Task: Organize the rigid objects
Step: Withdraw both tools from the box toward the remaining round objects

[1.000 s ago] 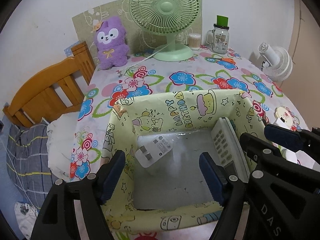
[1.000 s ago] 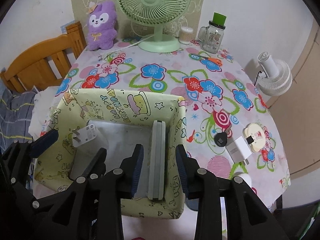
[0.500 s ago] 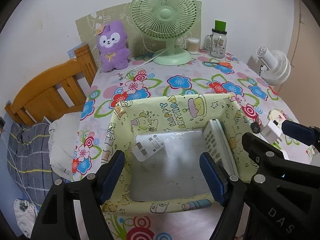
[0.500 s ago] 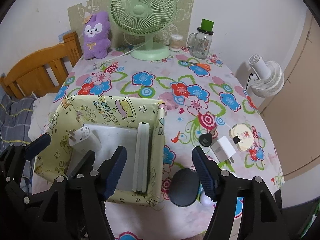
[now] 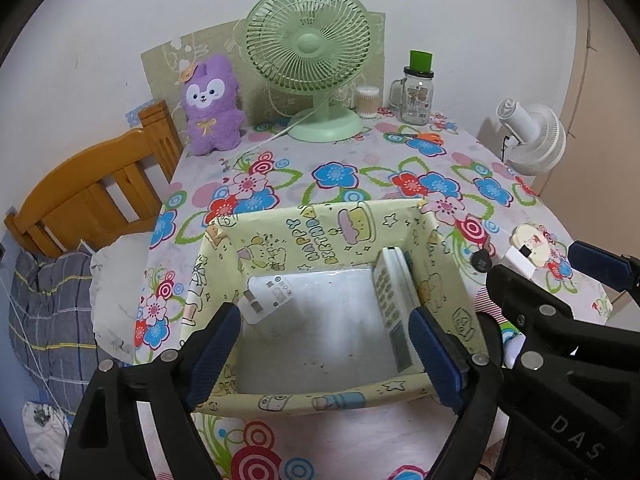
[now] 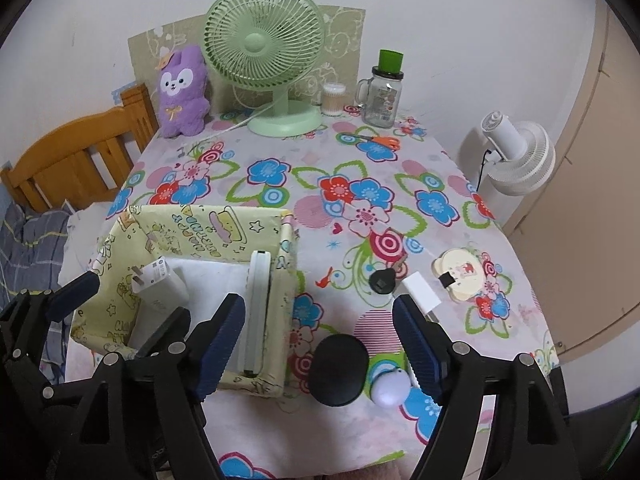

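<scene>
A yellow cartoon-print box [image 5: 332, 220] [image 6: 208, 222] stands on the flowered table. Inside it lie a white charger plug [image 5: 268, 296] [image 6: 158, 278] and a white remote control [image 5: 394, 300] [image 6: 256, 312] leaning on the right wall. My left gripper [image 5: 324, 356] is open and empty over the box's near edge. My right gripper [image 6: 320, 348] is open and empty above a black oval case [image 6: 339, 370] and a white round object [image 6: 390, 390]. A white adapter [image 6: 420, 294], a black round plug [image 6: 382, 280] and a cream bear-shaped item [image 6: 460, 276] lie right of the box.
At the back stand a green desk fan [image 6: 266, 60], a purple plush toy [image 6: 182, 92], a cotton-swab jar [image 6: 334, 98] and a glass mug with green lid [image 6: 382, 92]. Orange scissors [image 6: 380, 142] lie near them. A wooden chair [image 5: 96, 188] is left, a white floor fan [image 6: 516, 152] right.
The right gripper opened, released the remote inside the box, then drew back and shifted right over the black case. The left gripper pulled back slightly.
</scene>
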The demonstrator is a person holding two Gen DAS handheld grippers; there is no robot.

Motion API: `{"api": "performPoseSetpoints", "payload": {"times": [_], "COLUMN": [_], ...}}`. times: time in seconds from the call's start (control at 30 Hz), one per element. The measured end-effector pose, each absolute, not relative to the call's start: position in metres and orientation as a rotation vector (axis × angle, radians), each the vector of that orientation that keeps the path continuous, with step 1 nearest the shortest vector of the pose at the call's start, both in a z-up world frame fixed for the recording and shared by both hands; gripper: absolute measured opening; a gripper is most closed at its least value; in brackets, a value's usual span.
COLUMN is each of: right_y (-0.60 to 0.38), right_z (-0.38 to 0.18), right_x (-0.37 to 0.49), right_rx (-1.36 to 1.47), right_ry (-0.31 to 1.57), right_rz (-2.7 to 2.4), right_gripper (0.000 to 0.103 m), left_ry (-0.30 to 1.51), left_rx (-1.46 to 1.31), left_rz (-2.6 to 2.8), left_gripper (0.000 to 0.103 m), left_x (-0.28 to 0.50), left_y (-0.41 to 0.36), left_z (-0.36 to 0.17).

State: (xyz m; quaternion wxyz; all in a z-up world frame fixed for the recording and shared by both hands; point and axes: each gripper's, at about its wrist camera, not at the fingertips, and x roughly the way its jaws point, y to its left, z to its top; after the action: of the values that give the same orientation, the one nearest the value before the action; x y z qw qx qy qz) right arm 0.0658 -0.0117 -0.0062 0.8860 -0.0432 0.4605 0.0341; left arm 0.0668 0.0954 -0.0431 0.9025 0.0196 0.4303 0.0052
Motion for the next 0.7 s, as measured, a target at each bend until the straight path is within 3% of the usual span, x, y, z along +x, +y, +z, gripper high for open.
{"api": "performPoseSetpoints", "payload": {"times": [0.7], "right_y": [-0.064], "right_z": [0.007], "right_x": [0.058], "right_rx": [-0.048], "right_ry": [0.913], "right_rz": [0.072], "right_gripper": [0.088], "left_ry": [0.84], "left_rx": [0.06], "left_rz": [-0.049], "left_gripper": [0.102], "left_x": [0.06], "left_y": [0.043], "left_z": [-0.027]}}
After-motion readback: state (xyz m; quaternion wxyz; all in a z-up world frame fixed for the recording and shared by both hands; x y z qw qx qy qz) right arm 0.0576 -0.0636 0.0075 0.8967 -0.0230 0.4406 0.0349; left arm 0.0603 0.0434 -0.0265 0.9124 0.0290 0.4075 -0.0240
